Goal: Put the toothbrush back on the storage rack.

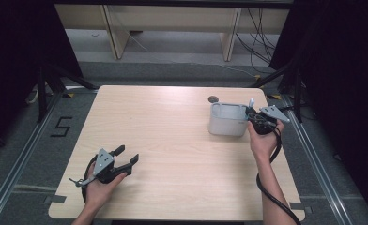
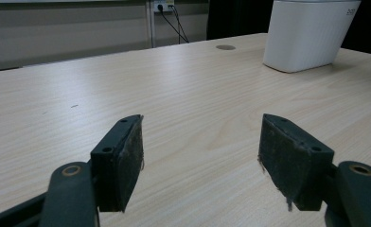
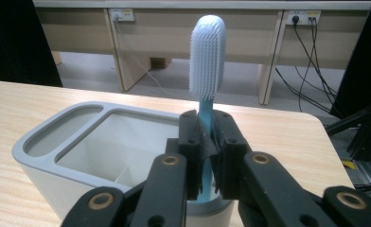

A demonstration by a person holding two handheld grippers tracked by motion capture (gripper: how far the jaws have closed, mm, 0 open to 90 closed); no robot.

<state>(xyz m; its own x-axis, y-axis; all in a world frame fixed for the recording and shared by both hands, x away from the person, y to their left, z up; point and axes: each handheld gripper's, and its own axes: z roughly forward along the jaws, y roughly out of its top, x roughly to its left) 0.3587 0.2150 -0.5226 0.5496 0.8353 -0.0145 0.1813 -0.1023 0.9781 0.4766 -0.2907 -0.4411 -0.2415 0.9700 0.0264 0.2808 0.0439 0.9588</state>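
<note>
here the right claw (image 3: pixel 205 156) pinches a toothbrush (image 3: pixel 207 52) upright; left claw (image 2: pixel 200 161) gapes wide.

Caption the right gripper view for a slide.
Right tongs clamp an upright blue toothbrush over a grey holder.

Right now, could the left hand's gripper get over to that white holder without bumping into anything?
Probably yes. The left gripper sits open near the table's front left, and bare wood lies between it and the white holder. The right gripper, shut on the toothbrush, crowds the holder's right side.
</note>
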